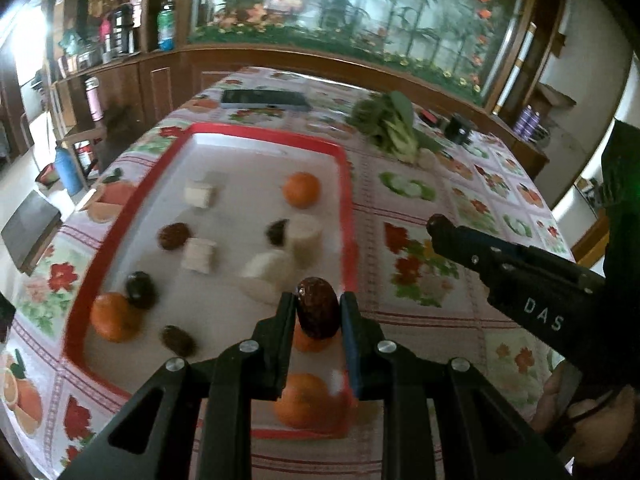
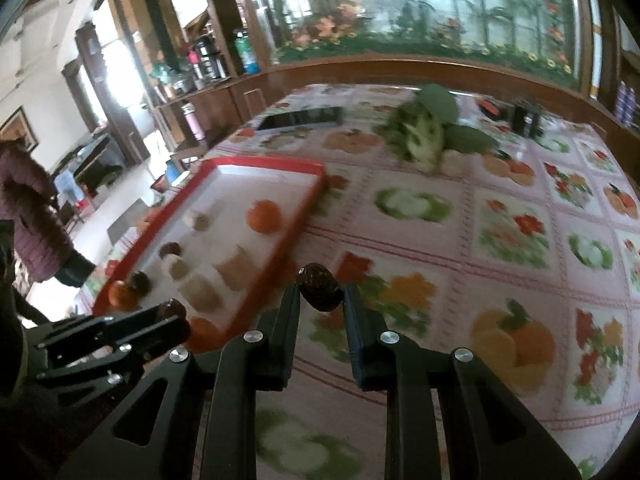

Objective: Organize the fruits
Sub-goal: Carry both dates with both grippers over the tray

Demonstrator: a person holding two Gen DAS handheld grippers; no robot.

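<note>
On the red tray (image 1: 152, 172) the left wrist view shows four oranges (image 1: 301, 189) and five dark red dates (image 1: 173, 236) lying loose, plus five pale cut chunks (image 1: 199, 255), though blur makes that last count unsure. Two more dates are off the tray, one pinched in the left gripper (image 1: 317, 312) and one in the right gripper (image 2: 321, 288). Elsewhere on the table there is one bunch of leafy greens (image 1: 390, 124), one phone (image 1: 266, 99) and one small black jar (image 1: 459, 128).
</note>
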